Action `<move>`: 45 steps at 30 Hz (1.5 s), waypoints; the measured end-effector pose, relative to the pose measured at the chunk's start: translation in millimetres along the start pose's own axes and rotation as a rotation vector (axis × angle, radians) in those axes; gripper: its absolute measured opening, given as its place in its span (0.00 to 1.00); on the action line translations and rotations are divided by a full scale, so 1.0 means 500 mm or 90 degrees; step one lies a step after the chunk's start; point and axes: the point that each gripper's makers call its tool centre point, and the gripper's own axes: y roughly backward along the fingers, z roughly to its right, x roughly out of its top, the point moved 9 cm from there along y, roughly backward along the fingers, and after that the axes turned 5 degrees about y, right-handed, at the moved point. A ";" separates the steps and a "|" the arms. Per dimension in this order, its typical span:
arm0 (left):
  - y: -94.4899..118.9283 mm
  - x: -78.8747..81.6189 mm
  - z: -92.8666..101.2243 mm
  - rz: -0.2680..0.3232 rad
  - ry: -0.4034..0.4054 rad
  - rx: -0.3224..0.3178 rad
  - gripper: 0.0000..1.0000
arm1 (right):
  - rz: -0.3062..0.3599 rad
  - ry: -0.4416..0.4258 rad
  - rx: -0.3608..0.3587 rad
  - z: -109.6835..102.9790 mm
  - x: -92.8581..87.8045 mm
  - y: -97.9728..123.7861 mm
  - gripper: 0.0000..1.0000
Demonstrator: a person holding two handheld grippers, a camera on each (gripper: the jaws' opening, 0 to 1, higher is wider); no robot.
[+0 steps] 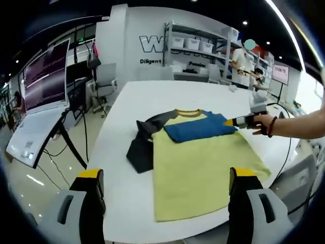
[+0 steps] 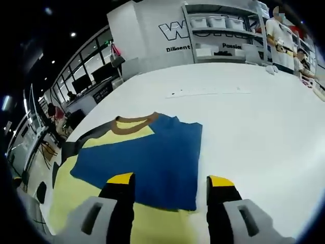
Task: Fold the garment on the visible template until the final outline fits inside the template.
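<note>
A yellow T-shirt [image 1: 203, 168] lies flat on the white table [image 1: 167, 96], hem toward me. Its blue sleeve [image 1: 198, 128] is folded across the chest below the brown collar [image 1: 189, 113]; the dark grey sleeve [image 1: 142, 147] lies crumpled at the left. My left gripper [image 1: 167, 178] hangs open over the near hem, jaws wide apart, holding nothing. My right gripper [image 1: 237, 122], held by a hand [image 1: 261, 124], reaches the blue sleeve's right edge. In the right gripper view the right gripper [image 2: 170, 182] stands open just above the blue sleeve [image 2: 147, 162], with the collar [image 2: 133, 124] beyond.
A large slanted screen [image 1: 45, 76] and office chairs [image 1: 104, 81] stand left of the table. Shelves with bins [image 1: 195, 43] and people [image 1: 244, 61] are at the back. A thin marked line [image 2: 208, 92] crosses the far tabletop. A chair [image 1: 297, 178] sits at the near right edge.
</note>
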 end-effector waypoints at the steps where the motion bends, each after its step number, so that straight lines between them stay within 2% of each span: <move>1: 0.000 0.000 0.000 0.001 0.000 0.000 0.99 | -0.003 -0.001 -0.002 0.002 -0.003 0.001 0.47; 7: -0.007 -0.001 0.004 -0.010 -0.001 -0.009 0.99 | -0.018 0.018 -0.017 0.013 -0.022 0.007 0.26; 12: -0.008 -0.001 0.013 -0.017 0.006 -0.032 0.99 | -0.024 0.010 -0.023 0.011 -0.029 0.014 0.19; 16: -0.010 -0.002 0.019 -0.026 0.000 -0.039 0.99 | -0.034 0.049 -0.027 0.012 -0.033 0.017 0.06; 23: -0.012 -0.004 0.025 -0.031 0.000 -0.048 0.99 | -0.044 0.089 -0.025 0.013 -0.033 0.016 0.00; 30: -0.013 -0.004 0.031 -0.035 0.007 -0.057 0.99 | -0.052 0.116 -0.017 0.011 -0.031 0.016 0.00; 35: -0.012 -0.003 0.031 -0.039 0.004 -0.060 0.99 | -0.062 0.147 -0.017 0.046 -0.014 0.019 0.00; 45: -0.020 -0.005 0.029 -0.049 0.001 -0.058 0.99 | -0.080 0.159 -0.028 0.104 -0.007 0.024 0.00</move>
